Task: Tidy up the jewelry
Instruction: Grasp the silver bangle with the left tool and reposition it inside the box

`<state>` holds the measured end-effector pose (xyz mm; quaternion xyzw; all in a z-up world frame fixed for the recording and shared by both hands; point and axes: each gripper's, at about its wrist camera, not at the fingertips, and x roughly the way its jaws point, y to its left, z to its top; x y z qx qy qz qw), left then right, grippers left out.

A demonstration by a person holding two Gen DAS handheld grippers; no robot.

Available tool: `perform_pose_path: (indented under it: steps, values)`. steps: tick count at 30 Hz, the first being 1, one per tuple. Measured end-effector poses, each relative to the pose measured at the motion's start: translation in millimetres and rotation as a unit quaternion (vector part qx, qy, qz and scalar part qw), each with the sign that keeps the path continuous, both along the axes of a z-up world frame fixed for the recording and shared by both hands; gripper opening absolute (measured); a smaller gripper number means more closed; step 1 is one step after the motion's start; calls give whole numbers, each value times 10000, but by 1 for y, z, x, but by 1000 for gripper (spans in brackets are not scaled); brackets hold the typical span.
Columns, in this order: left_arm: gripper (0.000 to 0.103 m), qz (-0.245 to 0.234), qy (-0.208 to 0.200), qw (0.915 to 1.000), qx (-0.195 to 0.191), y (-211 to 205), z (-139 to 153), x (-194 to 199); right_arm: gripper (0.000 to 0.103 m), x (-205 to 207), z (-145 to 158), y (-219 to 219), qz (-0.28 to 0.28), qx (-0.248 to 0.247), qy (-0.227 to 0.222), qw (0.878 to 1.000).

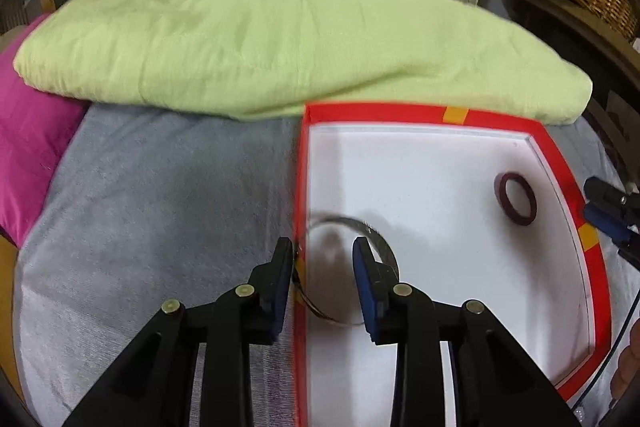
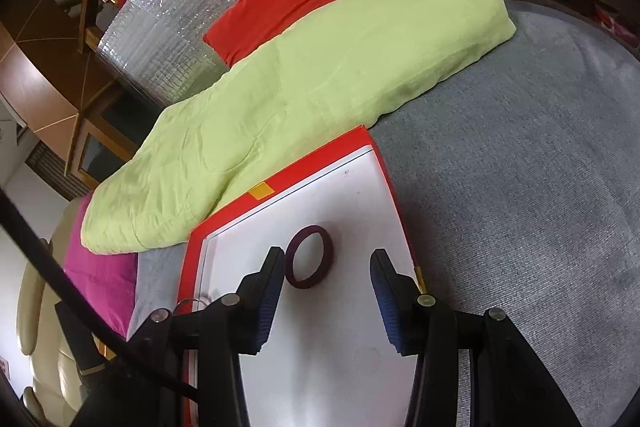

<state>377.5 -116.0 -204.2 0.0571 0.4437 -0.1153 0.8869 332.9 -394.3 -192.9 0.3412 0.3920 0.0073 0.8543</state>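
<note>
Your left gripper (image 1: 322,247) hangs over the left edge of the tray (image 1: 520,123), one finger outside the red rim, the other over the white floor. A thin metal bangle (image 1: 384,247) lies blurred under and between the fingers, at the tray's left wall. The jaws stand part open; no pad presses the bangle, so it reads as let go.

Your right gripper (image 2: 328,259) hovers over the tray (image 2: 320,155), jaws apart with nothing between the pads. The maroon bangle (image 2: 310,257) lies flat on the white floor just beyond the left finger (image 2: 268,291), near the right rim in the left view (image 1: 516,199).

The tray sits on a grey cloth (image 1: 160,195). A green cloth (image 1: 260,47) lies folded behind it, touching the far rim. A pink cloth (image 1: 28,131) sits at the left.
</note>
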Motion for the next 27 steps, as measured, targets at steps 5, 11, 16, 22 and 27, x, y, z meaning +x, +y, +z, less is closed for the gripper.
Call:
perform_pose_path:
  steps: [5,11,16,22,27]
  values:
    - [33,119,88,9999,-80,15,3,0,48,6,-5,12,282,146,98,9994]
    - [34,190,108,9996,-159,38,5,-5,48,20,-5,64,1037,79,157,9945]
    - [34,38,128,9997,-199,43,7,-11,48,26,-9,105,1272,-150,250,9914]
    - [26,-314,-77,9993,-195,24,12,-17,48,13,-11,82,946,-340,365,9943]
    - [9,-532,67,9986,22,4,0,-19,48,3,-7,35,463,-173,352,9982]
